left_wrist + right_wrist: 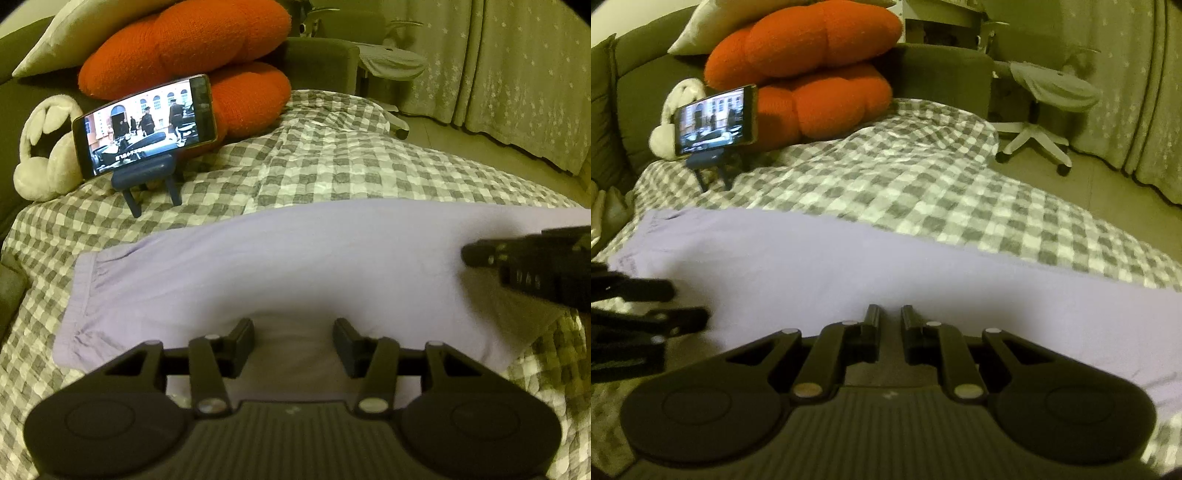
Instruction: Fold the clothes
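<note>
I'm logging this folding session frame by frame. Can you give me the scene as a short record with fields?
surface: grey-and-white checked bedspread
garment: pale lilac cloth garment, lying flat across the bedspread
left gripper: open, over the garment's near edge, holding nothing
right gripper: jaws slightly apart, over the garment, holding nothing
background: black smartphone playing video on a dark blue stand; orange plush cushions; white plush toy; white office chair

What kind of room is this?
Probably a living room or bedroom at home. There's a sofa with orange cushions, a checked blanket with a purple garment on it, and curtains.
</note>
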Demonstrator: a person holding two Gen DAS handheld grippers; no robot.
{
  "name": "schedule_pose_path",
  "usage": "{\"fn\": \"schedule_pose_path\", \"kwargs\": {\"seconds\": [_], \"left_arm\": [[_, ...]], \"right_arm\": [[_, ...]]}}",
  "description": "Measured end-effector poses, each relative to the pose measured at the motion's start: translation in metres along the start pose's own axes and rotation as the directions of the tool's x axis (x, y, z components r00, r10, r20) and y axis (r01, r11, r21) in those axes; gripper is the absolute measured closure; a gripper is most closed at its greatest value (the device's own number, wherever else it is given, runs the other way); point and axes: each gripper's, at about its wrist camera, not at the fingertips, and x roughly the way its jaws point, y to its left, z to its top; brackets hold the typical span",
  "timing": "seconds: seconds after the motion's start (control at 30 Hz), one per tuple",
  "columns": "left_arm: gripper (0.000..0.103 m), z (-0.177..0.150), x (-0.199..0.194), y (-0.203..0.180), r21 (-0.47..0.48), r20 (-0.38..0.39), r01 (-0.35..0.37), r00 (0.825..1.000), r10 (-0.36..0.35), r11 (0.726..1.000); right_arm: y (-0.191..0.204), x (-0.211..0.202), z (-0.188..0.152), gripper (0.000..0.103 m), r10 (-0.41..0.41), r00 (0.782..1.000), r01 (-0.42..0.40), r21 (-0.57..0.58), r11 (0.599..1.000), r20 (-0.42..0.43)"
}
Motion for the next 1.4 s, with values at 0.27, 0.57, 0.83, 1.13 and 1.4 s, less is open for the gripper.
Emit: {"fn": "schedule_pose_path", "kwargs": {"seconds": [0.27, 0.57, 0.83, 1.13, 1.4], "left_arm": [[0.05, 0.005, 0.006, 0.006, -0.016, -0.001, 0.002, 1.0, -0.002, 1.0], [0.049, 0.005, 0.007, 0.005, -0.011, 0.011, -0.006, 1.0, 0.006, 1.0], [0.039, 0.007, 0.01, 0.004, -0.006, 0.035, -0.028, 0.999, 0.028, 1.0], [0.032, 0.013, 0.02, 0.011, -0.017, 0.035, -0.018, 0.999, 0.019, 1.0], [0.031, 0.031, 0.04, 0.038, -0.107, 0.032, -0.007, 0.999, 0.011, 0.994]], "right_arm": [[-0.043, 0.004, 0.004, 0.087, -0.069, 0.998, 0.068, 0.104, 0.992, 0.011], [-0.028, -0.004, 0.002, 0.083, -0.048, 0.999, 0.047, 0.098, 0.994, 0.008], [-0.015, -0.008, -0.006, 0.083, -0.026, 1.0, 0.026, 0.081, 0.996, 0.006], [-0.012, -0.008, -0.008, 0.084, -0.036, 0.999, 0.035, 0.072, 0.997, 0.004], [-0.015, -0.01, -0.009, 0.079, -0.034, 0.999, 0.034, 0.077, 0.996, 0.002]]}}
